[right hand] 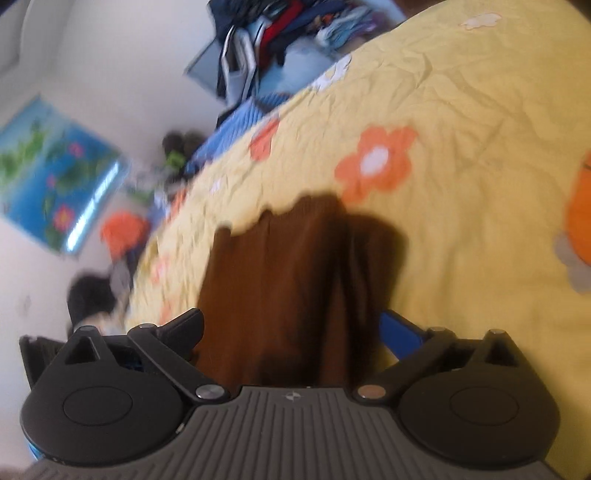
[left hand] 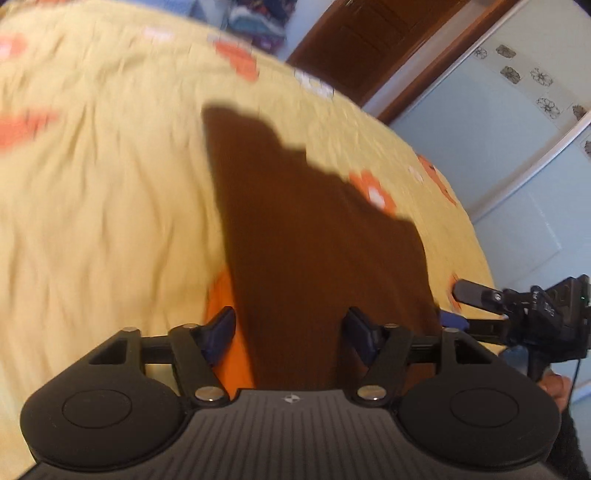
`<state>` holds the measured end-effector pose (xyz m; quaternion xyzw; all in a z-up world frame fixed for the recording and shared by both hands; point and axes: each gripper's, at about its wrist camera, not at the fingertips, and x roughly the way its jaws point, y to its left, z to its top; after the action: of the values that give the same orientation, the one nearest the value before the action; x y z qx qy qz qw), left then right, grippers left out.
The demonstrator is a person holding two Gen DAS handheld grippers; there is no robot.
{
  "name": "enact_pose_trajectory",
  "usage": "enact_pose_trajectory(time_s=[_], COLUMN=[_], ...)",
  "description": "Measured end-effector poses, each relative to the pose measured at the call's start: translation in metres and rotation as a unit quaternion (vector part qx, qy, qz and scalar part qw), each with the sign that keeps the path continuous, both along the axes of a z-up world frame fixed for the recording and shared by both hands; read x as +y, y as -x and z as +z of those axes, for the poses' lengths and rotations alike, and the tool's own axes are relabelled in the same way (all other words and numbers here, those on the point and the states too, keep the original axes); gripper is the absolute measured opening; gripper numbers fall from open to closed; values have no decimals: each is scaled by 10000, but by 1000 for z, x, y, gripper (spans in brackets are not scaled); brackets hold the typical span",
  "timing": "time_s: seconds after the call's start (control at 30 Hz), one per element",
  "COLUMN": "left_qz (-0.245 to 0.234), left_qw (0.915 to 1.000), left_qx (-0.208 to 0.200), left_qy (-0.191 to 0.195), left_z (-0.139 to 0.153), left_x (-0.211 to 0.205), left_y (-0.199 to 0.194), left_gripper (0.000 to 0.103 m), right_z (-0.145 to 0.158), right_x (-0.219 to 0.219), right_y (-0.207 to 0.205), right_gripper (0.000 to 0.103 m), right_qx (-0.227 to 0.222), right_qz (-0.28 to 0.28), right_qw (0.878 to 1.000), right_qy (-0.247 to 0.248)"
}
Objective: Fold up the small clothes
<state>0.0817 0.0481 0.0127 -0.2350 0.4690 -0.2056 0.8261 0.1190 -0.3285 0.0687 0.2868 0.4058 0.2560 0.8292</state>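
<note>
A dark brown garment (left hand: 295, 240) hangs over the yellow flowered bedspread (left hand: 110, 184). In the left wrist view it runs from between my left gripper's (left hand: 290, 326) wide-apart fingers out across the bed. The fingers do not press on it; the cloth lies between them. In the right wrist view the same brown garment (right hand: 280, 280) fills the gap of my right gripper (right hand: 291, 328), whose fingers also stand wide apart. The right gripper also shows at the right edge of the left wrist view (left hand: 517, 306). Both views are blurred.
An orange item (left hand: 229, 332) lies under the brown cloth near my left fingers. A pile of clothes (right hand: 280, 33) lies beyond the bed's far edge. A brown door (left hand: 369, 44) and a pale blue wardrobe (left hand: 498, 129) stand beside the bed.
</note>
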Motion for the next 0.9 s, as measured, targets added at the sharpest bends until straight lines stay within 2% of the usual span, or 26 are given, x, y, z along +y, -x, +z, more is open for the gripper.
enact_pose_trajectory(time_s=[0.03, 0.1, 0.13, 0.17, 0.2, 0.23, 0.37, 0.43, 0.47, 0.5, 0.57, 0.63, 0.7, 0.73, 0.77, 0.83, 0.9], left_qz=[-41, -11, 46, 89, 72, 88, -106, -192, -179, -136, -151, -17, 38, 7, -80, -336, -564], left_qw=[9997, 9990, 9993, 9999, 9999, 9998, 9976, 9952, 9946, 9943, 9913, 9814, 9658, 9599, 9574, 9595, 9621], left_qx=[104, 65, -6, -20, -14, -34, -376, -376, -348, -405, -622, -1108, -1816, -2058, -2162, -2088, -1835], left_qy=[227, 443, 359, 98, -117, -160, -569, -883, -964, -980, -1149, -1566, -1849, -1903, -1911, -1862, -1938], left_z=[-6, -10, -9, -7, -5, -2, 23, 15, 9, 8, 19, 39, 57, 63, 65, 59, 41], left_x=[0, -4, -8, -13, -16, -16, -7, -6, -6, -4, -4, -3, -11, -17, -23, -41, -59], left_y=[10, 24, 28, 29, 28, 29, 50, 54, 55, 58, 69, 86, 98, 100, 99, 87, 74], left_gripper=[66, 65, 55, 37, 26, 22, 20, 24, 28, 36, 47, 66, 75, 80, 81, 81, 81], right_z=[-4, -13, -13, -15, -17, -16, -7, -19, -24, -24, -17, 1, 21, 27, 31, 31, 23], right_x=[-1, 1, 1, 5, 8, 10, 9, 17, 18, 16, 8, -5, -16, -18, -17, -10, 3], right_y=[7, 21, 29, 32, 34, 35, 59, 68, 72, 73, 68, 64, 52, 41, 27, -4, -33], right_gripper=[100, 93, 85, 61, 43, 36, 34, 34, 36, 44, 60, 63, 63, 63, 63, 63, 62], right_qx=[49, 100, -31, 20, 101, 83, -102, 0, -103, -151, 102, -146, -441, -459, -447, -302, 56], right_qz=[62, 164, 176, 257, 306, 302, 552, 699, 659, 620, 604, 385, 113, -8, -45, -8, 0], right_qw=[10000, 9998, 9998, 9997, 9995, 9995, 9984, 9976, 9978, 9979, 9976, 9983, 9981, 9980, 9980, 9988, 9998], right_qy=[39, 21, 6, 13, 42, 68, -104, 35, 41, -107, -321, -413, -416, -435, -452, -395, -204])
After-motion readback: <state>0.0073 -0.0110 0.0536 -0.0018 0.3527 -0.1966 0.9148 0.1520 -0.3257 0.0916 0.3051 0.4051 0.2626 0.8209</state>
